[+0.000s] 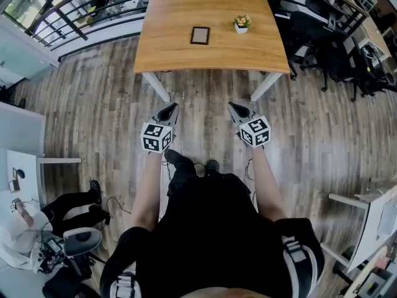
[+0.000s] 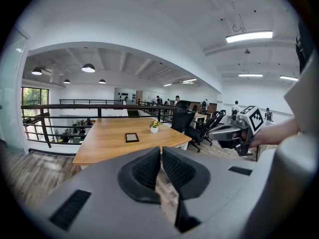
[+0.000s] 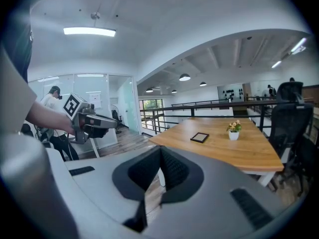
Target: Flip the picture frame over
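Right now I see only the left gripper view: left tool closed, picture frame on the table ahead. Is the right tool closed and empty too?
Observer: Yes. The right gripper view shows the right tool with jaws together, nothing between them.
Operator: Are the tools above the table?
Observer: No. In the head view the left tool and the right one hang above the wooden floor, short of the table; the picture frame lies near its middle.
Operator: Is somebody behind me?
Observer: A person sits near a white desk, behind you on the left.

An open-plan office on what seems a mezzanine: wooden desk [image 1: 211, 27], black swivel chairs [image 1: 310, 36], railing [image 1: 68, 11], glass-walled rooms [image 3: 107, 103], ceiling strip lights [image 2: 249, 36]
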`<state>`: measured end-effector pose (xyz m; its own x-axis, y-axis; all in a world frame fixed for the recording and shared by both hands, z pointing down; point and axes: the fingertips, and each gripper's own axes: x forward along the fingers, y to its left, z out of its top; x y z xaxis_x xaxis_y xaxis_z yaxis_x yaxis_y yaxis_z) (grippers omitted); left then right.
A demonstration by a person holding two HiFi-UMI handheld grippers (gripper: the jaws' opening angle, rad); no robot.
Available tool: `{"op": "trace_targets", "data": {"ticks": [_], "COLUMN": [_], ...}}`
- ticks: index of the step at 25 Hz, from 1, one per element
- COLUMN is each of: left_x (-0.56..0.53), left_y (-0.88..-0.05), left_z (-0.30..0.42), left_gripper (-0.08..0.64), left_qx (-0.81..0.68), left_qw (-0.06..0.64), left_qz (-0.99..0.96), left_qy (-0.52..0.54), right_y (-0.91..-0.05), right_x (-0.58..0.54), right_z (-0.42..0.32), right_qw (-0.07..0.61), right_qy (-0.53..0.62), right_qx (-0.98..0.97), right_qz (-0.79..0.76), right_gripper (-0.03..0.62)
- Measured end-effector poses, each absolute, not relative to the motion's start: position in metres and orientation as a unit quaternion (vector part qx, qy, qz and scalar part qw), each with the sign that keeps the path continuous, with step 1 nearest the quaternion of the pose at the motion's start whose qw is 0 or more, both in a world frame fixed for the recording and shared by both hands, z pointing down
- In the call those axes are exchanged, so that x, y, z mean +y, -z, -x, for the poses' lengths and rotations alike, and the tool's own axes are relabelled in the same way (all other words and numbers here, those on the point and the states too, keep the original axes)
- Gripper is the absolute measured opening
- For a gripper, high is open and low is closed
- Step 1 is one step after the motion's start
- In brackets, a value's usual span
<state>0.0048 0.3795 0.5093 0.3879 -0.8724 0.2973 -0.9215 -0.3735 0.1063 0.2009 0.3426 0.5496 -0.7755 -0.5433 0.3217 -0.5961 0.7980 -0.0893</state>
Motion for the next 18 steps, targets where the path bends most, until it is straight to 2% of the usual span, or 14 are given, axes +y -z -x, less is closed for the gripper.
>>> {"op": "trace_targets", "data": {"ticks": [13, 14, 18], "left_x": [0.381, 0.381, 0.380], "left_y": [-0.505, -0.505, -0.506], "left_z": [-0.014, -0.014, -0.009], "left_gripper": [0.034, 0.034, 0.040], "left_qx": [-0.549, -0.551, -0.565], "left_qw": [0.111, 0.111, 0.105], "left_qz": [-0.824, -0.823, -0.814], "left_qy": [-0.087, -0.085, -0.088], "right_y": [-0.549, -0.548, -0.546], "right_x": [0.343, 0.342, 0.335], "right_z": [-0.216, -0.217, -0.223], "right_qw": [0.126, 0.122, 0.114], "right_qy": [-0.094, -0.092, -0.089], "right_qx": [-0.934, -0.933, -0.925], "right_qz": [-0.321, -0.324, -0.352], "right_gripper": [0.009, 0.028, 0.299]}}
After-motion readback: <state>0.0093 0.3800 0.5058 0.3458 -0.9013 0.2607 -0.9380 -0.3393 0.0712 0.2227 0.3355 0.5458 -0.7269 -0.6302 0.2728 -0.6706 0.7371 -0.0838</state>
